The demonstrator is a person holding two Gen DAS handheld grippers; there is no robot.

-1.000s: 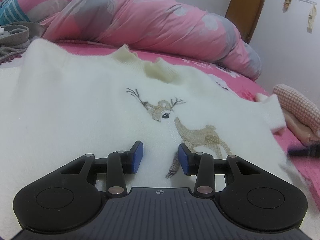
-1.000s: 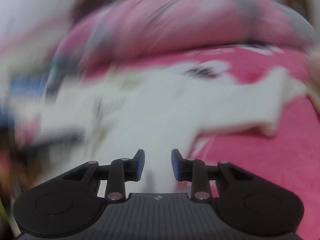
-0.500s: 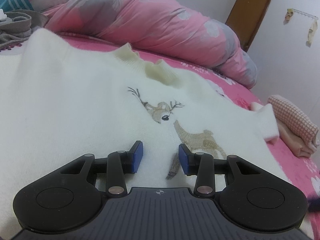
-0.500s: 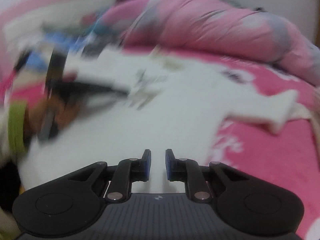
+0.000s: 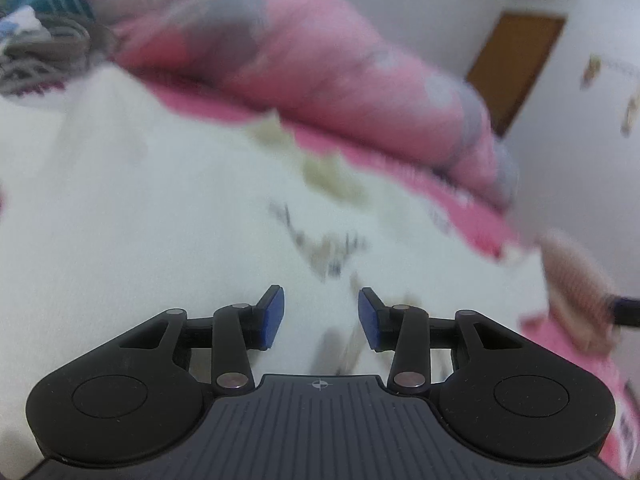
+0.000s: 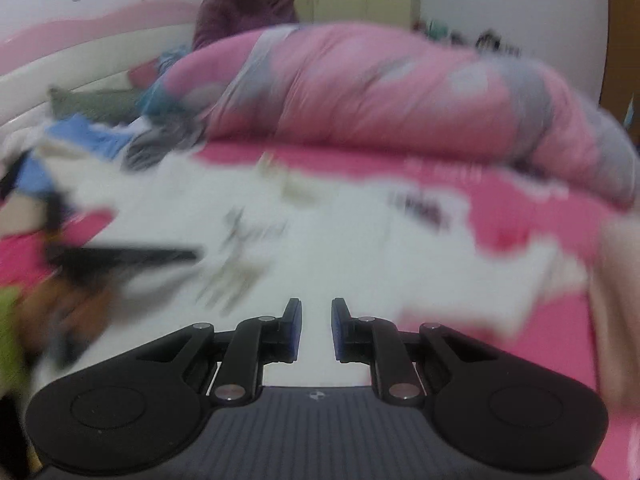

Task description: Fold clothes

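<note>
Left gripper (image 5: 321, 316) — jaws parting, nothing between them — and right gripper (image 6: 316, 330), jaws narrowly apart and empty, hung over the white sweater (image 5: 140, 240) spread flat on the pink bed (image 6: 520, 216); beyond it lay a pink duvet (image 6: 380, 88).

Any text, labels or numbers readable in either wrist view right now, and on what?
None can be read.
White sweater: only an embroidered deer motif, blurred, no lettering.
Pink bedsheet: dark marks near the sweater's edge, possibly print, too blurred to read.
Each gripper body carries a small crosshair mark, a symbol, not text.
</note>
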